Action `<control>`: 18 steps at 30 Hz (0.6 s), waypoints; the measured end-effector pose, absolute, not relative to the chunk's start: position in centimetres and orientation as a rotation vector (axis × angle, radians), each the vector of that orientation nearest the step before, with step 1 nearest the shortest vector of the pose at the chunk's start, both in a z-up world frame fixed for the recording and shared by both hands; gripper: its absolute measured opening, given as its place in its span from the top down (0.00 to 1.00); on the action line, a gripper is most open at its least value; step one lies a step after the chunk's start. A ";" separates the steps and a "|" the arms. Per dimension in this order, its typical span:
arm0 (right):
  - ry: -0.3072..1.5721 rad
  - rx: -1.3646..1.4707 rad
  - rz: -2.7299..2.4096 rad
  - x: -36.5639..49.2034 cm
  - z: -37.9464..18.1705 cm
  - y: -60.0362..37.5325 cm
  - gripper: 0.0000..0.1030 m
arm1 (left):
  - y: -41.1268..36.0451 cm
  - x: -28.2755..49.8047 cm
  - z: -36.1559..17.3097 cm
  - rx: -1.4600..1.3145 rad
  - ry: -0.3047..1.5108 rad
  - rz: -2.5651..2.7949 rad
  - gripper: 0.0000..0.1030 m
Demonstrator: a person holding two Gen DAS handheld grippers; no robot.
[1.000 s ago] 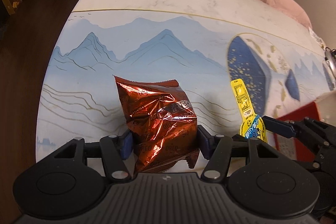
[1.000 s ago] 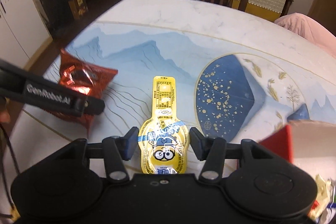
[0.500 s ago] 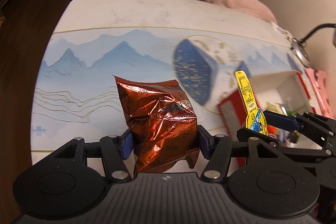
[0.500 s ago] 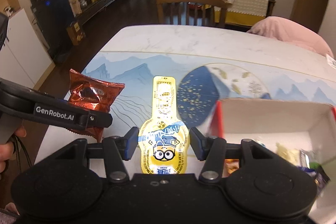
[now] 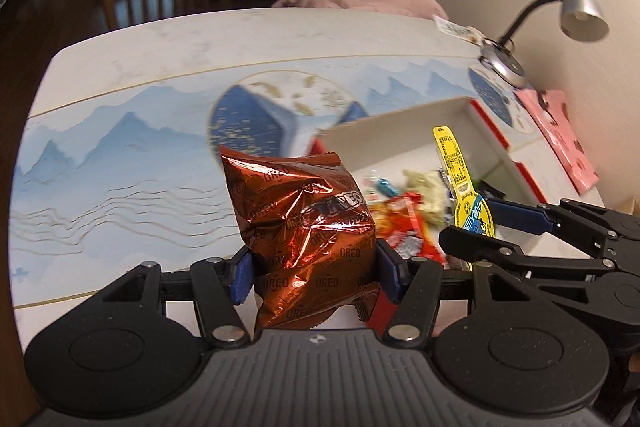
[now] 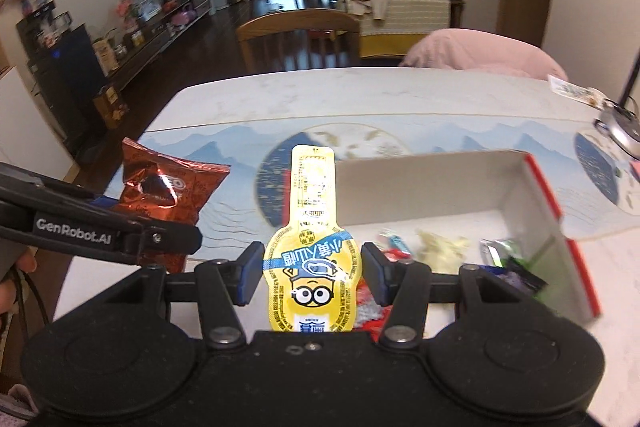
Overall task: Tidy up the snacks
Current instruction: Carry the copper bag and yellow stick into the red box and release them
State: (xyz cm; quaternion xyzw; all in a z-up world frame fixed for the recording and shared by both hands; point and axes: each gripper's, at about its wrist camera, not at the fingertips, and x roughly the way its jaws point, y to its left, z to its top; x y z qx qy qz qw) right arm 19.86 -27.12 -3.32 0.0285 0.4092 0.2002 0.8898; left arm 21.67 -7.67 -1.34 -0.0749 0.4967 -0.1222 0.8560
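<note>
Both of my grippers have travelled rightward over the table [image 5: 120,75] since the earlier frames, so that the red-edged box [image 5: 400,119], formerly only at the margin of view, now lies directly ahead of them.

Left: my left gripper [image 5: 314,277] pinches the copper-red Oreo bag [image 5: 304,227], its blue pads pressed into the crumpled foil on either side; the bag is held clear of the table, just short of the box's near left corner. In the right wrist view the same bag [image 6: 168,195] shows beyond the left gripper's arm.

Centre: my right gripper [image 6: 312,277] pinches the yellow Minion pouch [image 6: 314,259] at its rounded lower body, the narrow neck pointing away from me. The pouch [image 5: 460,183] is held above the open box.

Right: the box [image 6: 440,179] has pale inner walls and holds loose snack wrappers [image 6: 436,247] on its floor. Beyond it stand a gooseneck lamp [image 5: 576,11] and a pink card [image 5: 560,131].
</note>
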 end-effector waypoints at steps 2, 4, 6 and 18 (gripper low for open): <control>0.851 0.066 0.394 19.9 -3.6 -28.4 0.50 | -9.3 21.7 -1.2 -0.141 1.043 -0.273 0.42; 0.851 0.073 0.374 20.1 -3.9 -29.7 0.50 | -10.9 21.8 -1.1 -0.125 1.040 -0.294 0.42; 0.851 0.075 0.353 20.2 -4.2 -30.9 0.50 | -12.5 22.0 -1.0 -0.103 1.036 -0.308 0.42; 0.902 0.067 0.269 20.9 -7.9 -36.4 0.50 | -19.6 25.2 -2.0 -0.026 1.060 -0.339 0.42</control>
